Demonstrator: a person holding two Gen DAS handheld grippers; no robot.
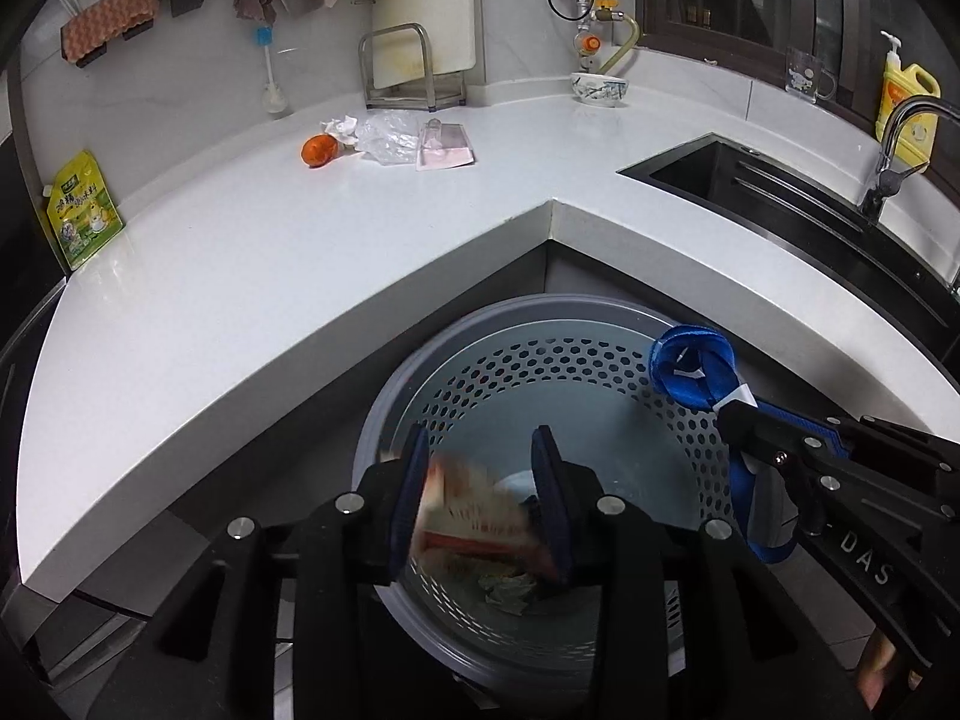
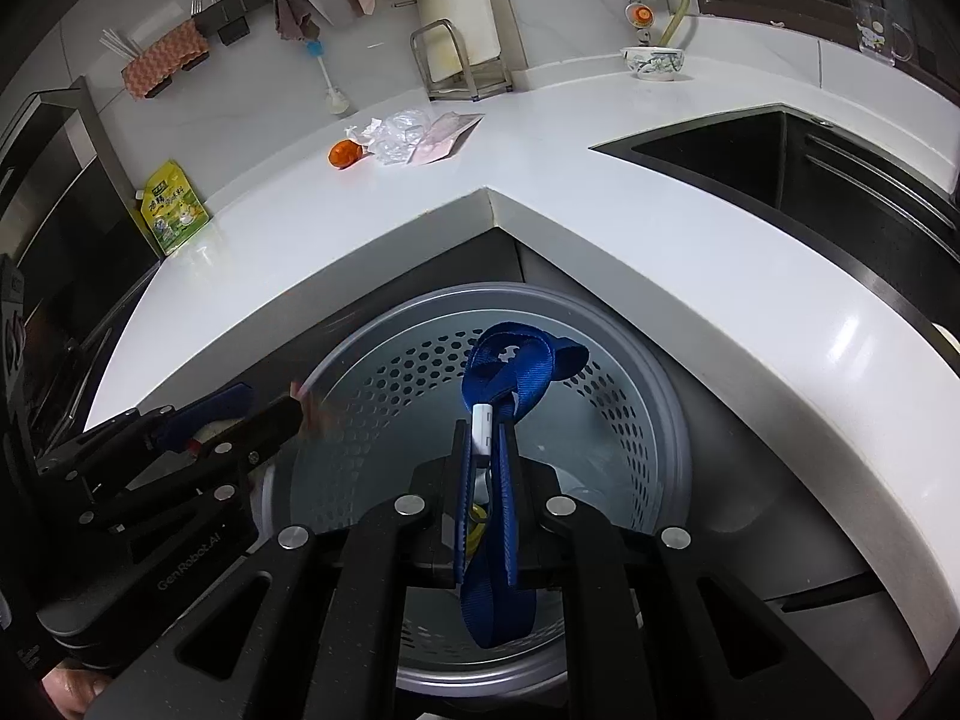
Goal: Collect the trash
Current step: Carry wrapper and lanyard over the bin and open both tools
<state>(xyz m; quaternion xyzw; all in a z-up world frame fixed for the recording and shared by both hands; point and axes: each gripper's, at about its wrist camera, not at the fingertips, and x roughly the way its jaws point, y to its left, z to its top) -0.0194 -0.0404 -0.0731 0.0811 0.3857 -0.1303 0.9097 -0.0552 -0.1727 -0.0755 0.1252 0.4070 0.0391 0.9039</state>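
Observation:
A grey perforated trash bin [image 1: 678,420] stands on the floor below the counter corner; it also shows in the right wrist view [image 2: 654,396]. My left gripper [image 1: 483,450] is open over the bin, and a blurred red-and-white wrapper [image 1: 474,510] is between and below its fingers, apparently falling. My right gripper [image 2: 486,420] is shut on a blue strap [image 2: 510,360] with a white clip and holds it over the bin; the strap also shows in the left wrist view [image 1: 690,366]. On the counter lie an orange peel [image 1: 318,150], crumpled tissue [image 1: 342,126], a clear plastic bag [image 1: 384,135] and a pink packet [image 1: 447,147].
A white L-shaped counter [image 1: 240,276] wraps around the bin. A black sink [image 1: 750,180] with a faucet is at the right. A green pouch [image 1: 84,210] stands at the left edge. A bowl [image 1: 599,89], a metal rack [image 1: 399,69] and a yellow soap bottle [image 1: 906,102] stand at the back.

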